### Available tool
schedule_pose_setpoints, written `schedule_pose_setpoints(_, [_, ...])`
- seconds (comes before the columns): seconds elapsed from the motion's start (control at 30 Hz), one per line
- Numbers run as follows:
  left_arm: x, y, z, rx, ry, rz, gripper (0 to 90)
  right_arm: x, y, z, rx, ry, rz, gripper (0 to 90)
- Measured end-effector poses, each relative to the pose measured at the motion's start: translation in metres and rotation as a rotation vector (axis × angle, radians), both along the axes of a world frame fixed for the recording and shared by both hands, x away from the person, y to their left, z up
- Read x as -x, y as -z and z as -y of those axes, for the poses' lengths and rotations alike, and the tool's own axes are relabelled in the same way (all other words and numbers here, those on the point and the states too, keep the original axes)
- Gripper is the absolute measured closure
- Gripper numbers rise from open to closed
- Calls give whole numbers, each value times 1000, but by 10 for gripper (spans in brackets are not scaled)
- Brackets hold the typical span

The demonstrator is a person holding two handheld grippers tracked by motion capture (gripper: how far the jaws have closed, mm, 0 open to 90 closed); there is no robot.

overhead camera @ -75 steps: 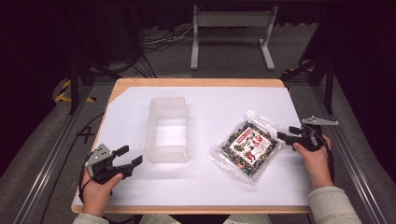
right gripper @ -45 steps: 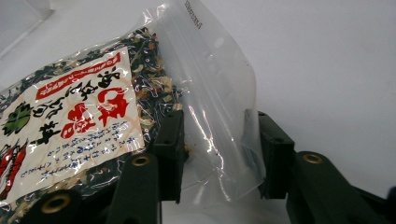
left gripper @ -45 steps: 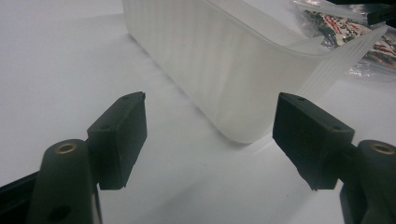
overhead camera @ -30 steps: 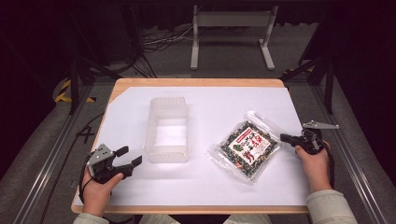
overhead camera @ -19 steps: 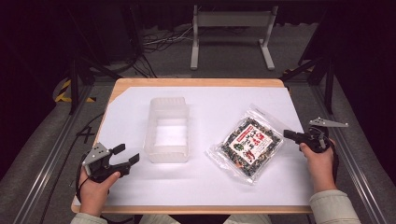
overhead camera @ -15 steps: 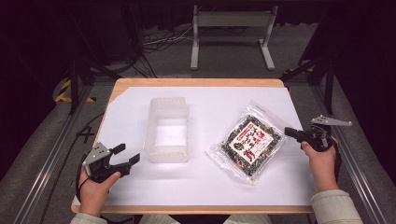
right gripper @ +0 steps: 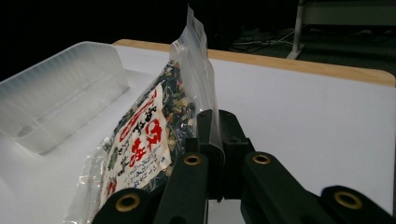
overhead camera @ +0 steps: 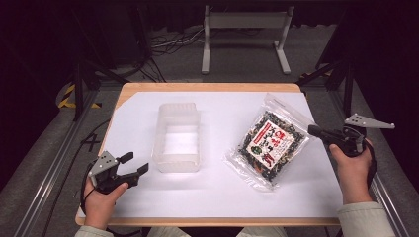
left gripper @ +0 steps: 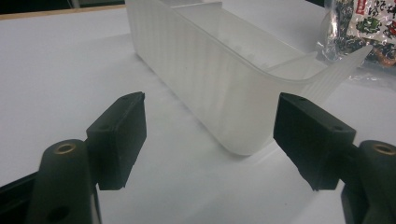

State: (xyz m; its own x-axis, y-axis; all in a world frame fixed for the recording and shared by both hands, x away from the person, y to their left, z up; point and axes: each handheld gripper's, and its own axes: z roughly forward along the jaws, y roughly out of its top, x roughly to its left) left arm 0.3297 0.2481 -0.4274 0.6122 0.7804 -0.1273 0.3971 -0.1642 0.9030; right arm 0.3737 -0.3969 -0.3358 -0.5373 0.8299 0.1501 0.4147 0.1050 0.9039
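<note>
A clear bag of dark dried food with a red and white label (overhead camera: 269,143) (right gripper: 144,140) has its right edge lifted off the white table sheet (overhead camera: 222,192). My right gripper (overhead camera: 316,132) (right gripper: 215,123) is shut on that clear edge, and the bag tilts up on its side. A translucent rectangular plastic bin (overhead camera: 178,137) (left gripper: 224,79) stands empty in the middle of the table. My left gripper (overhead camera: 134,164) (left gripper: 210,121) hovers near the front left corner, open, with nothing between its pads, pointing at the bin's near end.
The wooden table edge (overhead camera: 207,87) borders the white sheet. A metal stand (overhead camera: 244,19) and cables lie on the floor beyond the table. Dark frame rails (overhead camera: 54,163) run along both sides.
My right gripper has risen and drawn back to the right with the bag's edge, tipping the bag up. The left gripper has stayed where it was.
</note>
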Motion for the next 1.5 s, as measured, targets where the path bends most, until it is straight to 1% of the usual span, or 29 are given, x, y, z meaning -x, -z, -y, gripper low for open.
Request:
schedule_pose_setpoints(0.17, [1, -1, 1, -2, -7, 10, 254, 9, -16, -2, -1, -18, 41, 900])
schedule_pose_setpoints(0.2, [1, -1, 1, -2, -7, 10, 249, 9, -16, -2, -1, -18, 41, 900])
schedule_pose_setpoints(0.33, [1, -2, 0, 3, -9, 14, 240, 16, -31, -6, 9, -31, 77, 900])
schedule_pose_setpoints(0.47, [1, -3, 0, 7, -9, 18, 239, 20, -41, -7, 15, -41, 104, 900])
schedule_pose_setpoints(0.7, [2, -4, 0, 11, -10, 23, 240, 31, -58, -12, 7, -70, 148, 900])
schedule_pose_setpoints(1.0, [2, -7, -1, 21, -11, 33, 241, 41, -81, -22, 21, -112, 208, 900])
schedule_pose_setpoints(1.2, [3, -12, 1, 32, -6, 47, 241, 43, -93, -27, 19, -131, 231, 900])
schedule_pose_setpoints(1.3, [2, -14, 2, 37, -4, 52, 241, 44, -97, -29, 10, -144, 238, 900])
schedule_pose_setpoints(1.4, [2, -18, 4, 42, 4, 62, 241, 44, -101, -34, 4, -162, 247, 900])
schedule_pose_setpoints(1.5, [3, -23, 8, 49, 17, 72, 242, 45, -104, -40, 8, -180, 252, 900])
